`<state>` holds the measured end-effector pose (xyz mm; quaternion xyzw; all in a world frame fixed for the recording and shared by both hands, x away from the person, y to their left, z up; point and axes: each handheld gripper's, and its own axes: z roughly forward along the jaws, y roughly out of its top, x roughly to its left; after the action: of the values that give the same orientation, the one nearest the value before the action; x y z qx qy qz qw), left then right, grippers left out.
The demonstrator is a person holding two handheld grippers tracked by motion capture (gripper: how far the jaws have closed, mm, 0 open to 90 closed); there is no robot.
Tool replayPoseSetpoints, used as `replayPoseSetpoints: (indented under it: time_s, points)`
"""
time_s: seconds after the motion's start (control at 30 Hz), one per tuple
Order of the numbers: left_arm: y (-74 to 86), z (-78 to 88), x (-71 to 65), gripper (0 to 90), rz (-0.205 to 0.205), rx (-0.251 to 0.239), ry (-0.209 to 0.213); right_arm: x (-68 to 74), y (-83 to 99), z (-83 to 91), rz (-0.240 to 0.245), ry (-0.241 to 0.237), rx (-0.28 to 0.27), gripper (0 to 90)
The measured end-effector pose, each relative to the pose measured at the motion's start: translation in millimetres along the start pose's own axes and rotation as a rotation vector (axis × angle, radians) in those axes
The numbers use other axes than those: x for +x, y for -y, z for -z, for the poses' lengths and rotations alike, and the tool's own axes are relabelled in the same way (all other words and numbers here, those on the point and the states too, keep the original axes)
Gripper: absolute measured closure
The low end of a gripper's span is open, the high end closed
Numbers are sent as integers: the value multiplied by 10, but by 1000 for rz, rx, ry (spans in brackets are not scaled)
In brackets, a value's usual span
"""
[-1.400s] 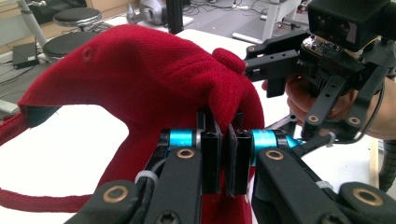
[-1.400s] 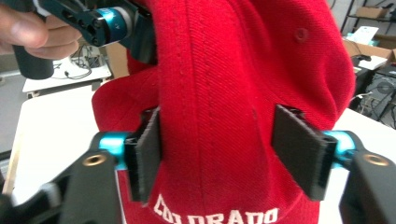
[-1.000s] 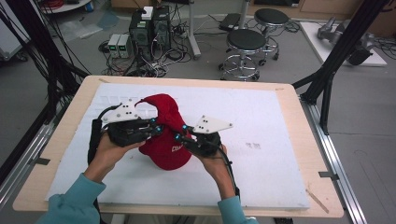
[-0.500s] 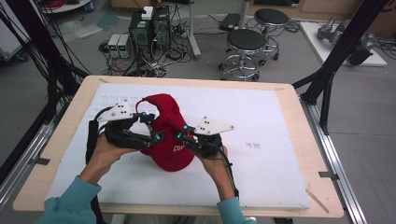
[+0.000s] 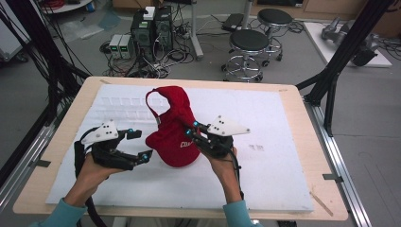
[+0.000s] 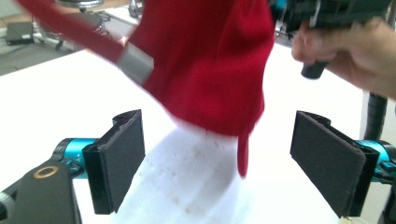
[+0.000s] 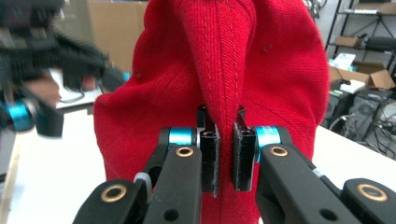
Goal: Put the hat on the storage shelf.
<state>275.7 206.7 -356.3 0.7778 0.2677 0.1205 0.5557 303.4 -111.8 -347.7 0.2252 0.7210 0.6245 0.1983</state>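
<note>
A pale wooden table (image 5: 302,142) topped with a white foam sheet (image 5: 274,127) stands on a grey floor (image 5: 369,118). Beyond its far edge are 2 black round stools (image 5: 250,42) on chrome bases, computer towers (image 5: 152,26) amid tangled cables, and 2 small pale boxes (image 5: 120,45). Black frame struts (image 5: 343,52) lean at the right; cardboard boxes (image 7: 373,77) sit farther back.

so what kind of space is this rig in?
Looks like a robotics lab or data-collection workshop, not a home. Desktop computers with tangled cables sit on the floor behind the table, round stools stand nearby, and the right gripper view shows cardboard boxes on shelving.
</note>
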Motion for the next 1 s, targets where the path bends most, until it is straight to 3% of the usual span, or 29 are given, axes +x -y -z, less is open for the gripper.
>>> replayPoseSetpoints:
  time_s: [0.2,0.37,0.77,1.0]
  points:
    - [207,-119,-47,187,31,24,22,16,-91,27,4,5,-26,846]
    - [316,-274,-113,253,53,29,76,36,-156,35,7,1,-50,846]
    - [309,-442,-166,471,89,-19,131,69,-194,62,5,-30,-90,847]
    - [303,-466,-180,628,76,-32,133,95,-201,63,1,-50,-105,847]
